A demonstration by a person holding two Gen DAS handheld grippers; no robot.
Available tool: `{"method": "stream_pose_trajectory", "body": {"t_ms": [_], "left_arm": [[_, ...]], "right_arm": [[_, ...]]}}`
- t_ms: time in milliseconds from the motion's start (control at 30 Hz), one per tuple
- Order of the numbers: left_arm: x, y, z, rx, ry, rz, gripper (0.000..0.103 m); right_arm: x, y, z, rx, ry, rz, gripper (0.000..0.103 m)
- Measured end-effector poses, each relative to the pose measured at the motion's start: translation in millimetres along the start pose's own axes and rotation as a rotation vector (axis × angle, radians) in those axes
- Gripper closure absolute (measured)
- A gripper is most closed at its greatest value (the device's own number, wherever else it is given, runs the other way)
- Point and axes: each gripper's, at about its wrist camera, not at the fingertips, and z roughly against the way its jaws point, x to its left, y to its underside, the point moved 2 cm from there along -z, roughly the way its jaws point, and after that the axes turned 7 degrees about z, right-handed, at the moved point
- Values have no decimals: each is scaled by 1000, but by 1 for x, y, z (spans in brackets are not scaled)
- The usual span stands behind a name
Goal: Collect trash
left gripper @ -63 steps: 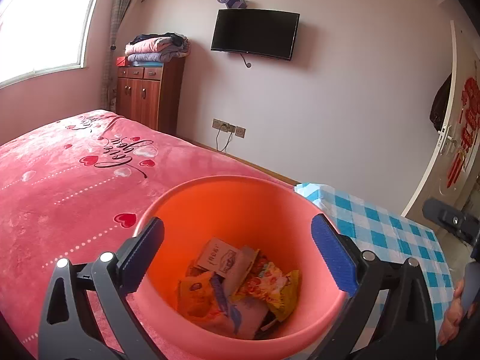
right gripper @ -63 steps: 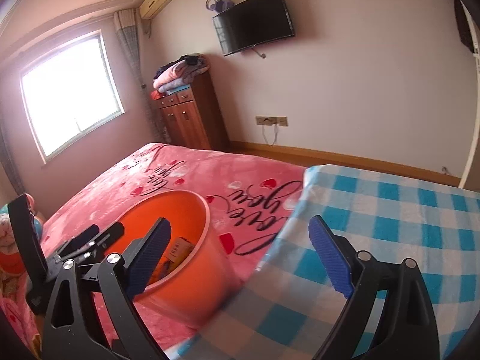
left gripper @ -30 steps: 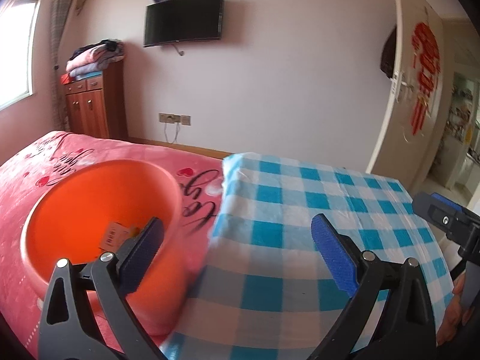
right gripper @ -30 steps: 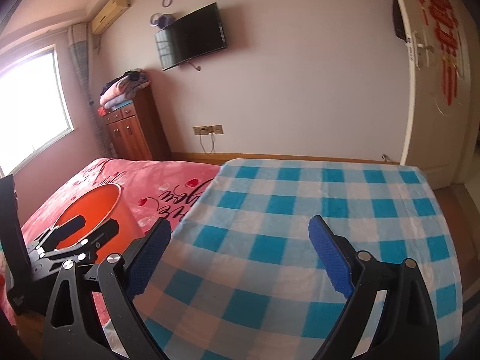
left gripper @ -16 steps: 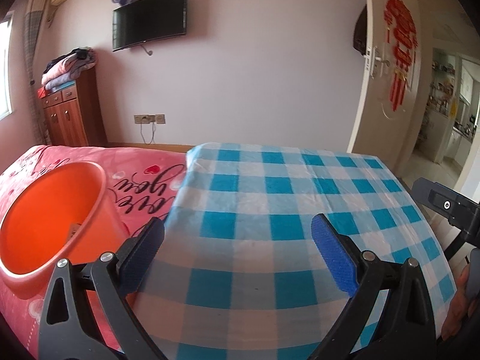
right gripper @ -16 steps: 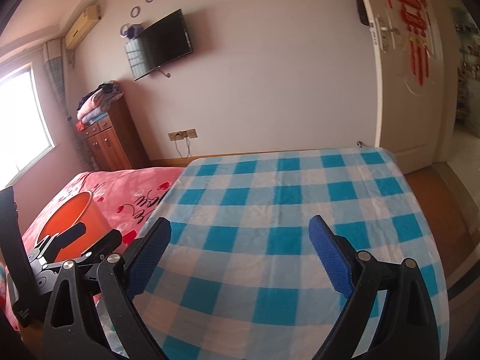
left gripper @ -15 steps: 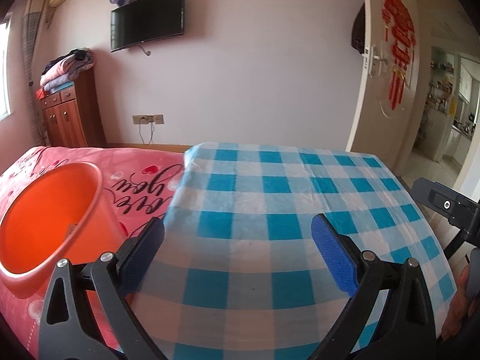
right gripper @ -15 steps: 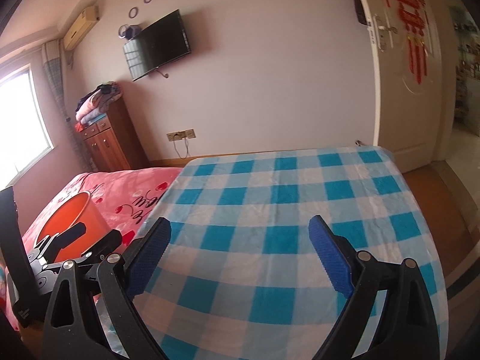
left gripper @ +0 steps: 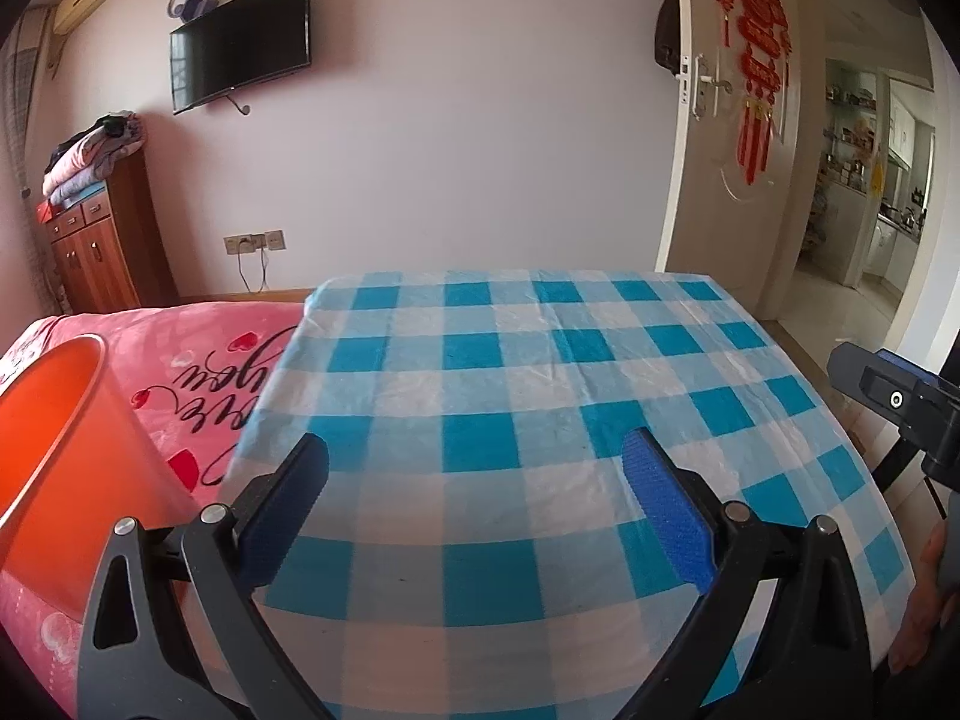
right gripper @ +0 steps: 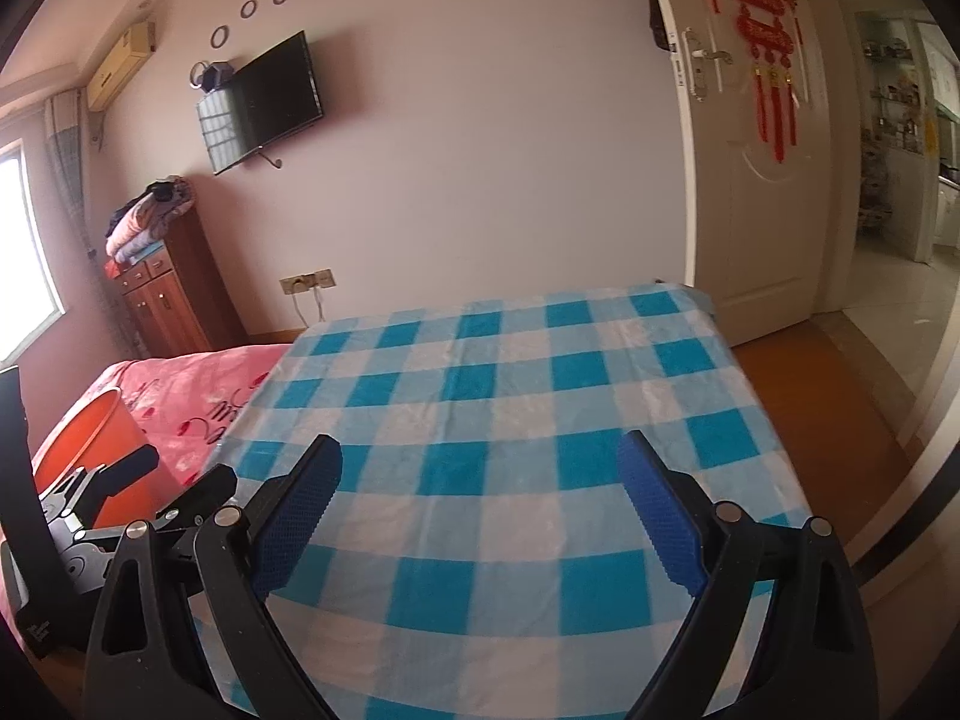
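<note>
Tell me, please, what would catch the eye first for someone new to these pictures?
Probably the blue-and-white checked cloth, which fills the centre of both views beyond the open left gripper and the open right gripper. Next comes the orange bucket at far left, standing on the pink bedspread.

Checked tabletop (left gripper: 510, 372) lies bare from six to twelve o'clock ahead of both claws; orange bin (left gripper: 54, 450) blocks nine o'clock.

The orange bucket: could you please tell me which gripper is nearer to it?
Left. The left gripper hangs right beside the orange bucket, over the checked cloth's edge. The right gripper is farther along the cloth, beyond the left one.
</note>
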Motion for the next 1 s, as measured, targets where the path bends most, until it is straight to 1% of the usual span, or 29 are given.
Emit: {"method": "stream_pose_trajectory", "body": {"t_ms": [133,333,500,1000], "left_arm": [[-13,5,-7,11,15,-13,4],[-29,12,-14,21,23,-43,4],[-35,15,-19,37,31,-44,4],[-44,20,-25,43,39,-27,4]], "right_arm": [[-12,8,-1,7,32,-2,11],[-28,17,-3,18,53,-23,11],[-36,22,-2,18,76,-27,11],[-42,28,3,7,127,-1,11]]}}
